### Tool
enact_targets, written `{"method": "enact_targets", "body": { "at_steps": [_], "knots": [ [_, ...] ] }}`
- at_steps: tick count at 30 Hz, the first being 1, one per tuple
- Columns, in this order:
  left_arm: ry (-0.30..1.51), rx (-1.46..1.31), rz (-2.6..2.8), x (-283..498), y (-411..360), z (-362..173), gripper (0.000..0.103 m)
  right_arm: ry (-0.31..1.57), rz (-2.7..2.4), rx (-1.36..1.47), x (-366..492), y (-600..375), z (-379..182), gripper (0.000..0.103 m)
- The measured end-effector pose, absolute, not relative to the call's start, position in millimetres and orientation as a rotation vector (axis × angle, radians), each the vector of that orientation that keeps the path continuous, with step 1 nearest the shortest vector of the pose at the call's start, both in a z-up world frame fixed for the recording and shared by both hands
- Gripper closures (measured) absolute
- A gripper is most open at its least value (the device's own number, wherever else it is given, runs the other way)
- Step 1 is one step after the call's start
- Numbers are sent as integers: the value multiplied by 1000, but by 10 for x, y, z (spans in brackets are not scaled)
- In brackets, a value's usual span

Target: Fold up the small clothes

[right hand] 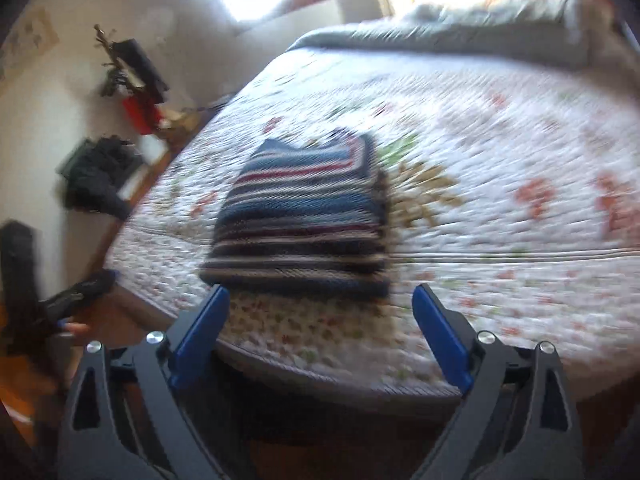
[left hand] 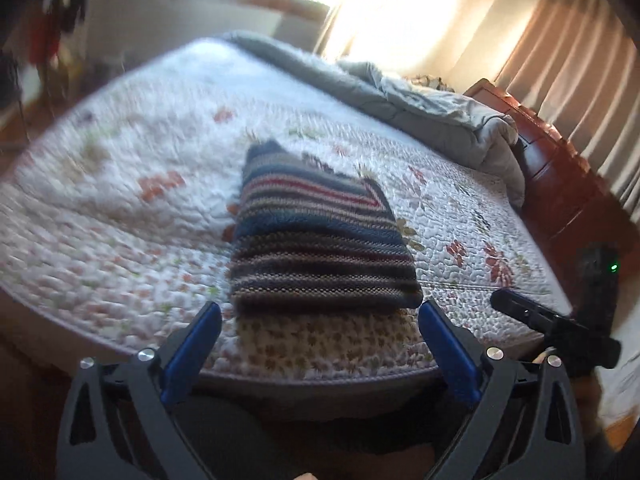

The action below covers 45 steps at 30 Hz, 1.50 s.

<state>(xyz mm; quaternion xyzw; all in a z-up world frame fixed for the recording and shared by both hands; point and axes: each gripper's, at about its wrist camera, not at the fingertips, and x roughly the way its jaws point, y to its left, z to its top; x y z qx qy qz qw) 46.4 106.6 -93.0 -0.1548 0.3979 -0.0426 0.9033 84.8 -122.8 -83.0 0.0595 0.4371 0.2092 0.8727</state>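
The left gripper (left hand: 320,312) tilts down toward the folded striped garment (left hand: 320,248), fingers spread wide, holding nothing. The garment lies on the bed (left hand: 120,208) near its edge. The right gripper (right hand: 320,298) is angled likewise, wide apart, empty.

Folded sweater (left hand: 320,236) on quilt (left hand: 120,208), blanket (left hand: 432,116) behind.

The left gripper (left hand: 320,314) and the right gripper (right hand: 320,300) both tilt downward with blue-padded jaws spread wide — nothing between them — each visible at the edge of the other's view.
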Motion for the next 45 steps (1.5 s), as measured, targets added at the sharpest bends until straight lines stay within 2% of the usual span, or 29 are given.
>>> {"method": "enact_targets", "body": {
  "at_steps": [5,9,16,30,45],
  "knots": [
    [730,-236,16,-48,850,-446,4,823,268,66,254,-1387,-487,3],
    [766,-185,44,-219,642,-263,4,725,202,21,-146,-1431,-233,3],
    [724,-181,39,-499,437,35,4,687,230,-32,-457,-1410,62,3],
    [775,-176,66,-477,411,-40,4,708,236,-47,-477,-1332,184,3],
    [825,-179,76,-410,365,-308,4,716,259,-67,-369,-1232,-44,3]
  ]
}}
